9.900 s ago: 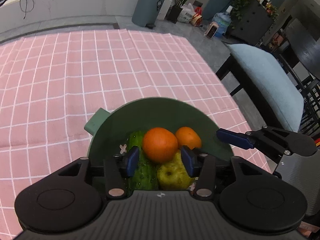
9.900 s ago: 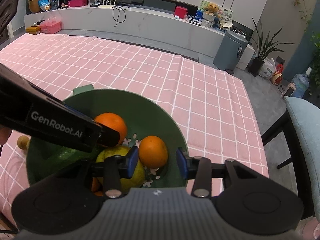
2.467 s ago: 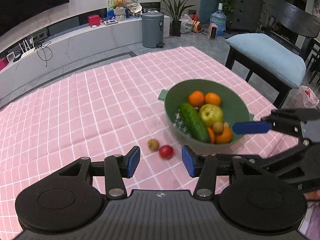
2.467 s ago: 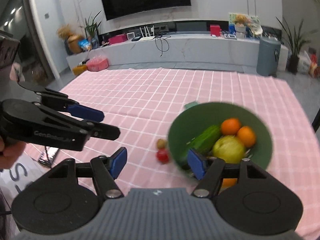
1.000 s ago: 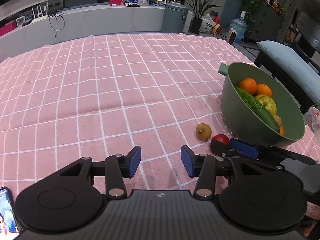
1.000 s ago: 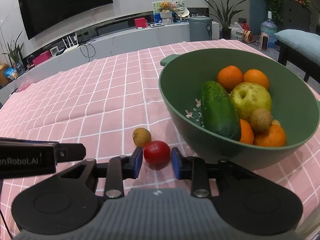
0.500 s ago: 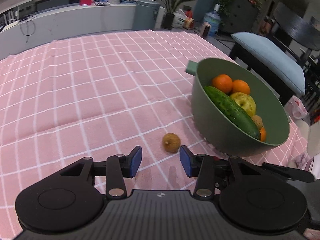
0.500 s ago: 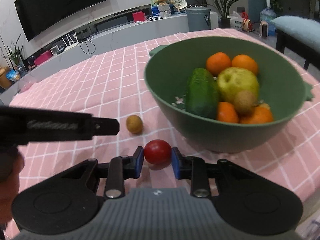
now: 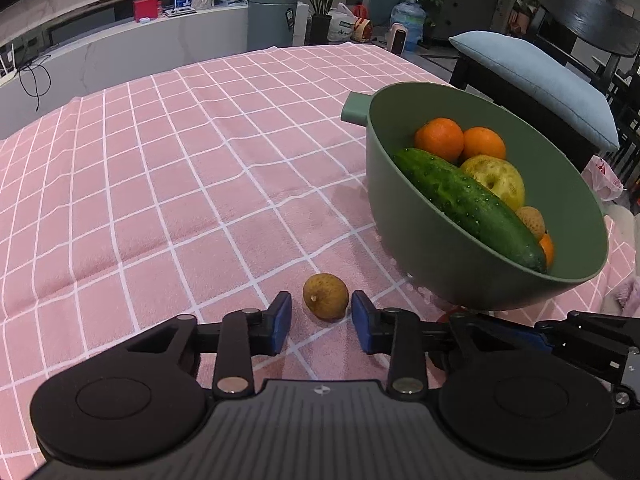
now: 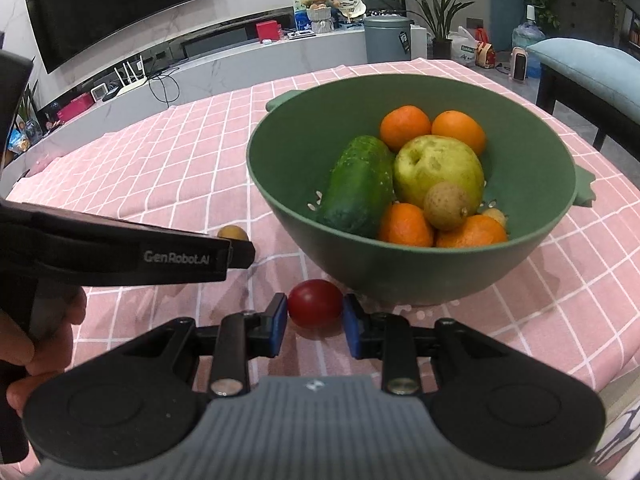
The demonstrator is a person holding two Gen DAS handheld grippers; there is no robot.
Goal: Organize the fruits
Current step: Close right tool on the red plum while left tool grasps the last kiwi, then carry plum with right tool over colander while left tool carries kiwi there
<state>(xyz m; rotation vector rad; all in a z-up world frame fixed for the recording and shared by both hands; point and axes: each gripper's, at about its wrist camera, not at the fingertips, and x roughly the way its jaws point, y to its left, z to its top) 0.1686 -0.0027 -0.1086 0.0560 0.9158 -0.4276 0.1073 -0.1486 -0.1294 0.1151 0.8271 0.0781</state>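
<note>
Fruit fills the green bowl on a pink checked cloth. Right gripper fingers pinch a red tomato. Left gripper fingers sit narrow around a brown fruit, not touching.

Tomato, longan — beside bowl

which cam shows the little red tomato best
The right wrist view: the red tomato sits whole and unblocked between the right gripper fingers, just in front of the green bowl. In the left wrist view only a red sliver peeks out behind the gripper hardware under the bowl.
</note>
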